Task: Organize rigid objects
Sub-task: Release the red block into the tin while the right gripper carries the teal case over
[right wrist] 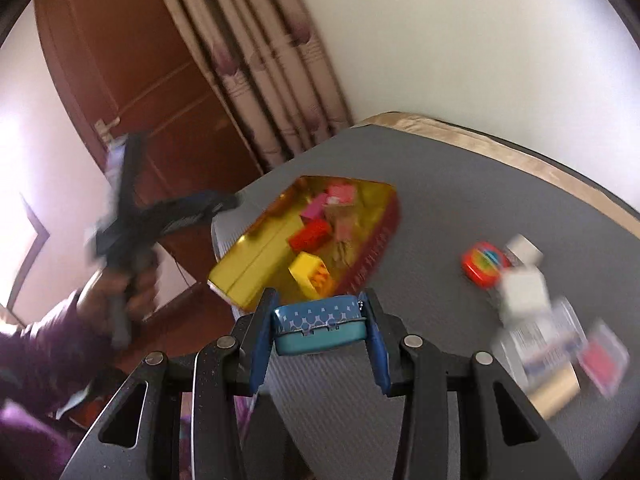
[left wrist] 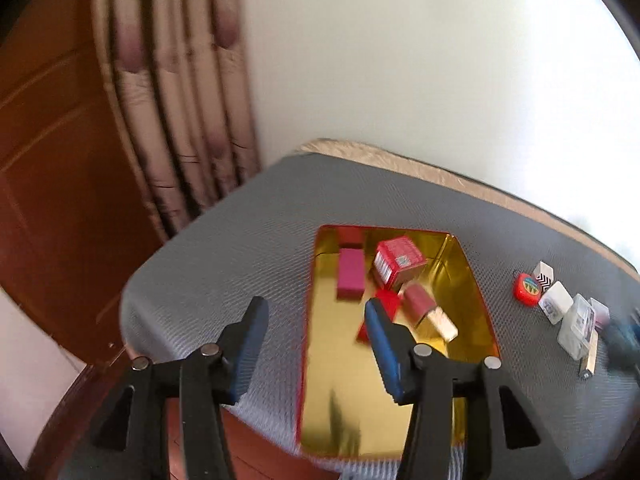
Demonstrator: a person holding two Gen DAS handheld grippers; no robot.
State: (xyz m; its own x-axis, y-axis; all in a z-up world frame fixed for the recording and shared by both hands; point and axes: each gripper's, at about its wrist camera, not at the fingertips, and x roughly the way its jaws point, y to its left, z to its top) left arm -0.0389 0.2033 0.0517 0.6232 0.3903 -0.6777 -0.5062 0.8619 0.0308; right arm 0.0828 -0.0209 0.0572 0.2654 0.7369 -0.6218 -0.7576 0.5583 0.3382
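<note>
One teal tin (right wrist: 320, 326) clamped in right hand-held gripper (right wrist: 320, 334); left hand-held gripper (left wrist: 316, 322) wide, empty.

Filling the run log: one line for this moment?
left gripper: open, empty | right gripper: shut on teal tin | gold tray: holds small boxes

This looks like a room in a home, most likely a bedroom. At the far left a reddish-brown panelled wooden door (right wrist: 132, 80) with a metal handle stands beside long pleated beige curtains (left wrist: 176, 92) that hang to the floor against a plain white wall (left wrist: 420, 52). In the near part of the scene a soft surface with a grey textured cover (left wrist: 248, 232) and a beige fabric border (right wrist: 500, 148) along its far edge, seemingly a bed or padded seat, carries small household boxes and a gold-lined tin (left wrist: 360, 400).
</note>
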